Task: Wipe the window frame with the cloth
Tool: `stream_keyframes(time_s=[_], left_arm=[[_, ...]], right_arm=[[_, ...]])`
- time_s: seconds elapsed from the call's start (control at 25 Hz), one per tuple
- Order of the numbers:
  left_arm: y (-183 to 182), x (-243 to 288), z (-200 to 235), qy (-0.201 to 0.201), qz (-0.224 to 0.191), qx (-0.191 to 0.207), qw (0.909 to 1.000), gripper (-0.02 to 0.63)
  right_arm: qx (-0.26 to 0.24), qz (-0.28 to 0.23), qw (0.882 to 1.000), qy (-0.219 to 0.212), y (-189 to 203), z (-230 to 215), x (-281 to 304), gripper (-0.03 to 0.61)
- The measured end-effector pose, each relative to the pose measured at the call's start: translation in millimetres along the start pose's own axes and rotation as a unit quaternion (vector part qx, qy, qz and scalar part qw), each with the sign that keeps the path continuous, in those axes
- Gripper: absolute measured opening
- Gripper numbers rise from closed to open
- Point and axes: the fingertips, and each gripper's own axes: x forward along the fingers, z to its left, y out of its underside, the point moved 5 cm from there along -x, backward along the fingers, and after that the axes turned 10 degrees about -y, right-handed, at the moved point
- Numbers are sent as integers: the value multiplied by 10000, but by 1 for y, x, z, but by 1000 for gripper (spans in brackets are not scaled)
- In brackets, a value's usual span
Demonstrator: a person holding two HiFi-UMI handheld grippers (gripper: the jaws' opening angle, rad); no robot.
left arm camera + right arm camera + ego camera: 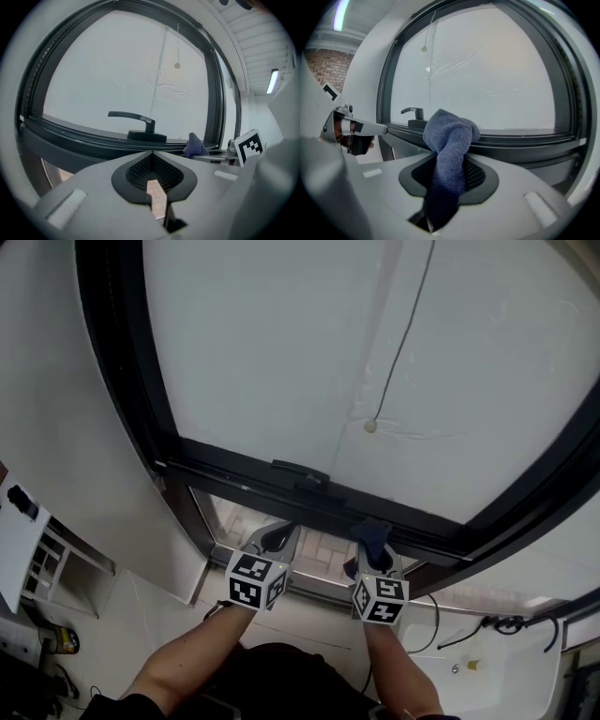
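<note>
Okay, I'm clamping the cloth [451, 138] in my right gripper [375, 547] at lower centre by the window frame [234, 480], aiming for firm, even strokes along it; left gripper [275, 538] is sitting closed, empty.

Left gripper [275, 537], right gripper [374, 542]: grey, b/w marker cubes [255, 579]; dark clothing [272, 673].

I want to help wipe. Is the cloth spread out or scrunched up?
Scrunched: the cloth is a wad pinched in the right gripper.
</note>
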Motion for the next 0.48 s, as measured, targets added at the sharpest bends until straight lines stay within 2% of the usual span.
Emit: stream_keyframes(time_s=[0.24, 0.48], left_arm=[[-1, -19, 42, -226, -54, -30, 9997, -6], [-1, -38, 85, -482, -89, -70, 9988, -6]], right_arm=[[-91, 35, 9995, -302, -6, 43, 30, 120], [-40, 50, 9992, -401, -8, 72, 55, 120]])
